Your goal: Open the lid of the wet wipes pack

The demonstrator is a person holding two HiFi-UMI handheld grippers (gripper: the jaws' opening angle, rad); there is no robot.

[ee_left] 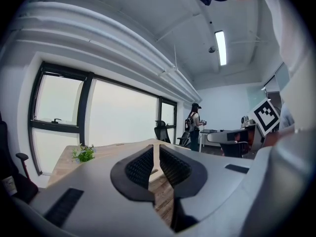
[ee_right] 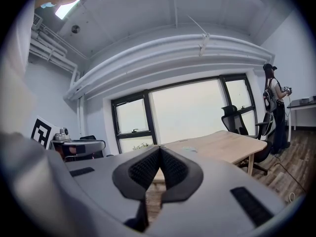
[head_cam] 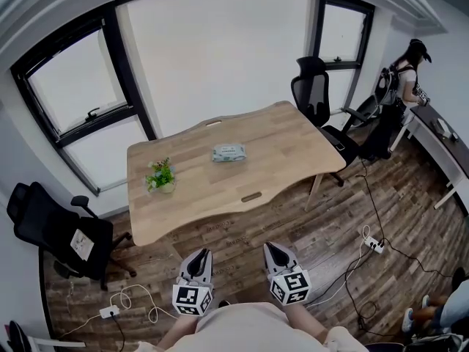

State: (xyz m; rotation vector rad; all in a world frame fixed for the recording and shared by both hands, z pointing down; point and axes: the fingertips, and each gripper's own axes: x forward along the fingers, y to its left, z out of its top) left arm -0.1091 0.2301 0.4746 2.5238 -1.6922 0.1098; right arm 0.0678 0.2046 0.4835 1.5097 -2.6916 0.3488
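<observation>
Left claw (head_cam: 199, 257): jaws together, nothing between them. Right claw (head_cam: 274, 249): jaws together with the tips meeting, nothing between them. Both claws are held side by side above the wood floor (head_cam: 330, 226), short of the near edge of the tabletop (head_cam: 286, 145) and pointing toward it.

The wet wipes pack (head_cam: 229, 152) lies flat near the middle of the tabletop, well apart from both claws. A small potted plant (head_cam: 161, 176) stands on the tabletop left of the pack, apart from it. One black office chair (head_cam: 311, 86) stands at the far right corner of the tabletop
</observation>
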